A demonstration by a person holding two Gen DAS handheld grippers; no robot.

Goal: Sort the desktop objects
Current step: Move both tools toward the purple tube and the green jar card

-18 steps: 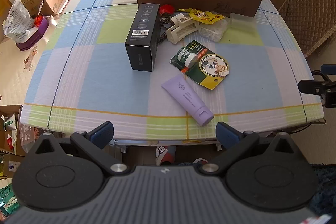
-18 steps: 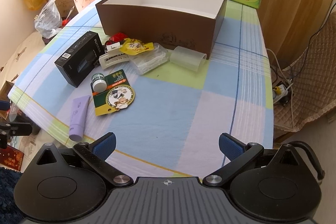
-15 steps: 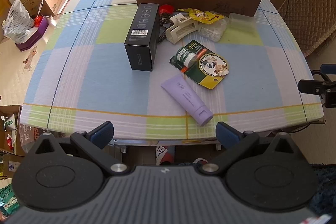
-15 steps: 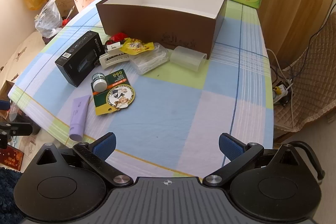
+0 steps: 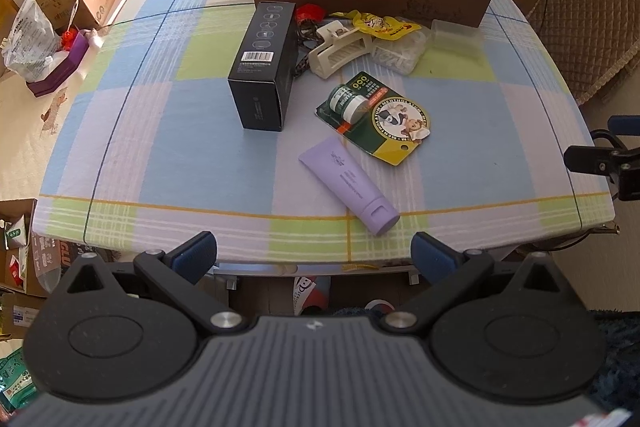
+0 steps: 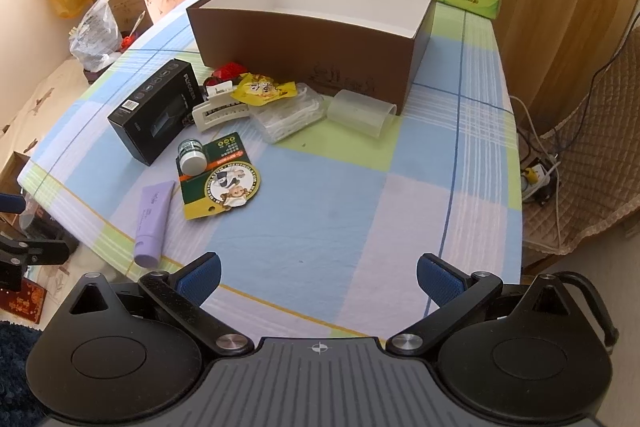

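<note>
Both grippers are wide open and hold nothing. The purple tube (image 5: 349,185) lies just ahead of the left gripper (image 5: 314,254), pointing slantwise with its cap nearest. The right gripper (image 6: 319,273) is farther from it.

The tablecloth (image 5: 192,131) was a plaid of pale blue, lime green, lilac and white squares, crossed by thin dark blue and orange lines. The open box (image 6: 304,39) was brown outside and white inside. A long carton (image 5: 264,63) was black with white print. The tube (image 5: 348,183) was lilac. A small jar (image 5: 347,101) was green with a white label, lying on a dark green and yellow card (image 5: 386,123) with a round cartoon badge. A snack packet (image 6: 264,93) was yellow and red. The comb-like clip (image 5: 340,49) was cream. Both grippers had blue pads (image 6: 200,277) on black arms.
</note>
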